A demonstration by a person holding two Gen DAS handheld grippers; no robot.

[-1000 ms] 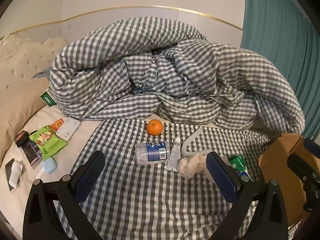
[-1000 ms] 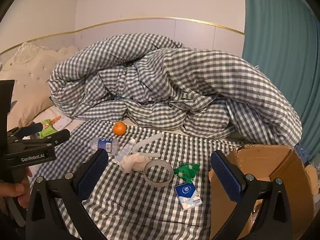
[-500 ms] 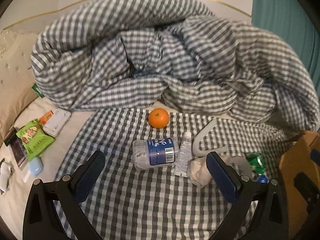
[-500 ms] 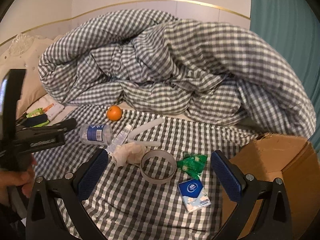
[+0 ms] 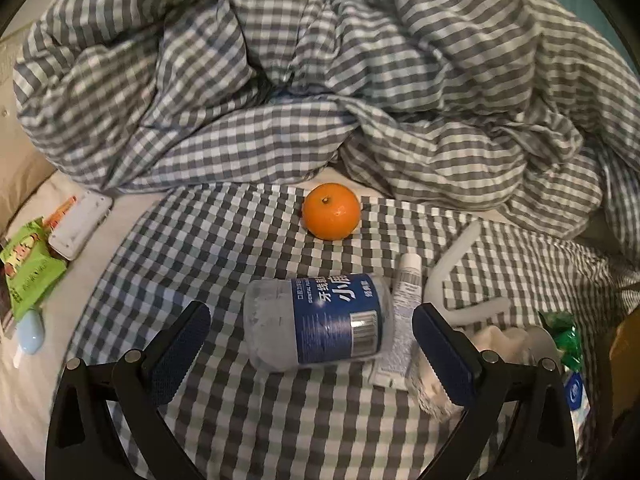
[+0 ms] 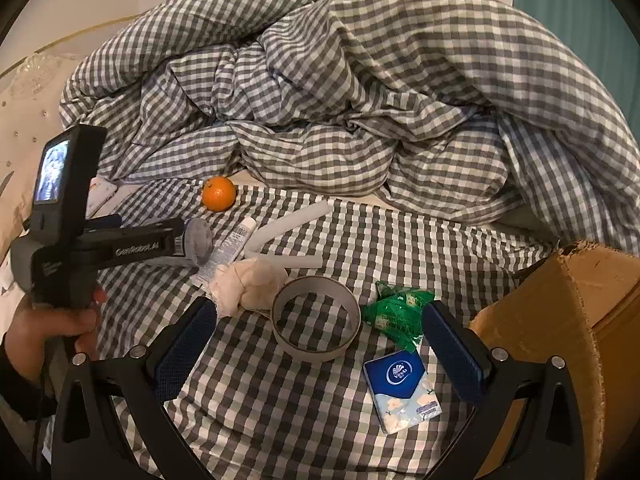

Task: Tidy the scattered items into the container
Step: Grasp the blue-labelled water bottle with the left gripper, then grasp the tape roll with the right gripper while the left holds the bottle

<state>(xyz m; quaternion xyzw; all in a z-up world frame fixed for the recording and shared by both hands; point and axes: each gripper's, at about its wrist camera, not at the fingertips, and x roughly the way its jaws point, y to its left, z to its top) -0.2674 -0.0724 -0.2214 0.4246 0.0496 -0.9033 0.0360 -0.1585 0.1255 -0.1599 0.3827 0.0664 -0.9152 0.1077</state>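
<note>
A clear bottle (image 5: 320,320) with a blue label lies on its side on the checked sheet, between the fingers of my open left gripper (image 5: 310,316). Beside it lie a white tube (image 5: 402,320), an orange (image 5: 331,211), a bent white foam strip (image 5: 452,264) and a cream cloth bundle (image 5: 500,340). My right gripper (image 6: 318,312) is open above a tape ring (image 6: 312,352), with a green packet (image 6: 396,312) and a blue tissue pack (image 6: 404,388) near its right finger. The cardboard box (image 6: 560,320) stands open at the right.
A bunched checked duvet (image 6: 360,100) fills the back of the bed. At the left lie a green snack bag (image 5: 28,272), a white case (image 5: 80,220) and a pale blue object (image 5: 30,330). A hand (image 6: 48,328) holds the left gripper. A teal curtain (image 6: 580,20) hangs at the right.
Both grippers have moved forward and down toward the bed. The bottle now sits between the left fingers, and the tape ring lies between the right ones. Both stay open.
</note>
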